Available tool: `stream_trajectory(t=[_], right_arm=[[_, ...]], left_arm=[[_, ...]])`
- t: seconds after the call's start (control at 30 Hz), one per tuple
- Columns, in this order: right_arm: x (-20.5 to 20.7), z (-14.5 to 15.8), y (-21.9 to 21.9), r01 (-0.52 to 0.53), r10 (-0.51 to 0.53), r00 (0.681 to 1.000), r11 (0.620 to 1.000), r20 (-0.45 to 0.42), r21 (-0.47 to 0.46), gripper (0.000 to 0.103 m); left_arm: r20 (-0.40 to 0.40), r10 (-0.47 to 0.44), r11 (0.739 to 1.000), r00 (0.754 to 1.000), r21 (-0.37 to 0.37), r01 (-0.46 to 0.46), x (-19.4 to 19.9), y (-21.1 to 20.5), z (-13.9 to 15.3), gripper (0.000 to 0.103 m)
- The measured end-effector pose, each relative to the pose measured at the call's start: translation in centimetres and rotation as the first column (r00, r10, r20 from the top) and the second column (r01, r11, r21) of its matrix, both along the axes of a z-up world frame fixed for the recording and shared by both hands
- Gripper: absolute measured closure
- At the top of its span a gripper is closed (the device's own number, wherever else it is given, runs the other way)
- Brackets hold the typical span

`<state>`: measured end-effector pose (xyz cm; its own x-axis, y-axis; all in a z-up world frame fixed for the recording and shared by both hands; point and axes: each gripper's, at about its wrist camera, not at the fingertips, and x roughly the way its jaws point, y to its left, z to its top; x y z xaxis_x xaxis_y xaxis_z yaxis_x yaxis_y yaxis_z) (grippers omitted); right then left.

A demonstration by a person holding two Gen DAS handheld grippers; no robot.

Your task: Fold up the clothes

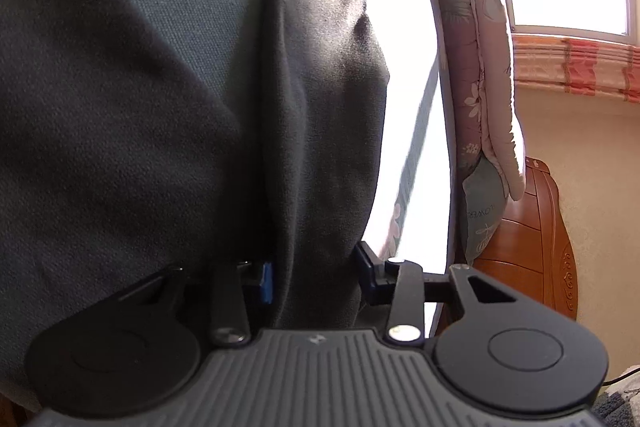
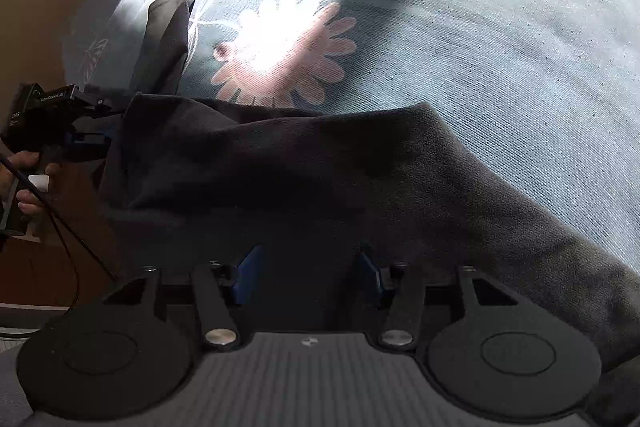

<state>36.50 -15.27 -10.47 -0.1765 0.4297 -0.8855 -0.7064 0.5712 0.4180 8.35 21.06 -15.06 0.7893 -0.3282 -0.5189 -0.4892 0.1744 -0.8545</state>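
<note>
**Fold in progress: one garment, two grippers**

One dark garment (image 2: 304, 179) is held above the floral bedsheet (image 2: 500, 39), part of it draped on the sheet. The right gripper (image 2: 308, 283) grasps a fold of it; the left gripper (image 1: 316, 279) grasps another edge, beside the sheet's left border in the right view. No finished fold is visible; judged early to mid-task. Laying flat and the remaining folds are still to do.

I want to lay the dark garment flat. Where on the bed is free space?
The blue-grey floral bedsheet lies bare beyond the dark fleece garment, around the pink printed flower. It is crowded at the left, where the left gripper holds the cloth.
</note>
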Motion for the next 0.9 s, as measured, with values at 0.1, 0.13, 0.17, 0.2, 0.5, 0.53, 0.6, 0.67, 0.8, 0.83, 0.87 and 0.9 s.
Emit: stream_trajectory(t=[0.1, 0.13, 0.17, 0.2, 0.5, 0.53, 0.6, 0.67, 0.8, 0.83, 0.87, 0.9], right_arm=[[-0.3, -1.0, 0.1, 0.010, -0.009, 0.999, 1.000, -0.033, 0.013, 0.038], [-0.2, -1.0, 0.0, 0.021, -0.020, 0.999, 0.999, -0.049, 0.027, 0.034], [-0.1, -1.1, -0.1, 0.033, -0.030, 0.997, 0.999, -0.065, 0.040, 0.031], [0.0, -1.1, -0.2, 0.039, -0.036, 0.997, 0.998, -0.073, 0.048, 0.031], [0.8, -1.5, -1.0, 0.089, -0.076, 0.986, 0.992, -0.146, 0.088, 0.024], [0.8, -1.5, -1.0, 0.083, -0.070, 0.987, 0.993, -0.143, 0.089, 0.024], [0.7, -1.5, -0.8, 0.066, -0.054, 0.990, 0.994, -0.132, 0.086, 0.024], [0.6, -1.5, -0.6, 0.055, -0.044, 0.991, 0.995, -0.127, 0.086, 0.023], [0.5, -1.5, -0.5, 0.051, -0.038, 0.990, 0.995, -0.132, 0.092, 0.019], [0.5, -1.5, -0.5, 0.048, -0.035, 0.991, 0.995, -0.132, 0.091, 0.019], [0.4, -1.5, -0.4, 0.040, -0.028, 0.992, 0.995, -0.126, 0.088, 0.019], [0.3, -1.4, -0.4, 0.032, -0.021, 0.992, 0.996, -0.121, 0.086, 0.019]], left_arm=[[0.016, -0.043, 0.999, 0.999, 0.018, 0.042, 1.7, 0.7, 0.1, 0.063], [0.024, -0.051, 0.999, 0.998, 0.019, 0.051, 2.0, 0.9, 0.1, 0.063], [0.032, -0.046, 0.999, 0.998, 0.013, 0.046, 2.0, 1.0, -0.1, 0.063], [0.039, -0.033, 0.999, 0.999, 0.002, 0.033, 2.0, 1.0, -0.3, 0.066], [0.013, 0.020, 1.000, 1.000, -0.012, -0.020, 1.6, 0.9, -0.4, 0.091], [0.027, 0.036, 0.999, 0.999, -0.009, -0.035, 1.3, 0.8, 0.1, 0.091], [0.035, 0.051, 0.999, 0.998, 0.005, -0.051, 1.0, 0.7, 0.6, 0.091], [0.035, 0.060, 0.998, 0.998, 0.021, -0.061, 0.9, 0.7, 0.8, 0.091], [0.037, 0.080, 0.995, 0.996, 0.054, -0.082, 0.6, 0.8, 1.4, 0.094], [0.037, 0.085, 0.994, 0.996, 0.062, -0.087, 0.5, 0.8, 1.5, 0.097], [0.037, 0.090, 0.993, 0.995, 0.070, -0.092, 0.4, 0.8, 1.7, 0.097], [0.035, 0.099, 0.992, 0.994, 0.081, -0.102, 0.2, 0.8, 1.9, 0.098]])
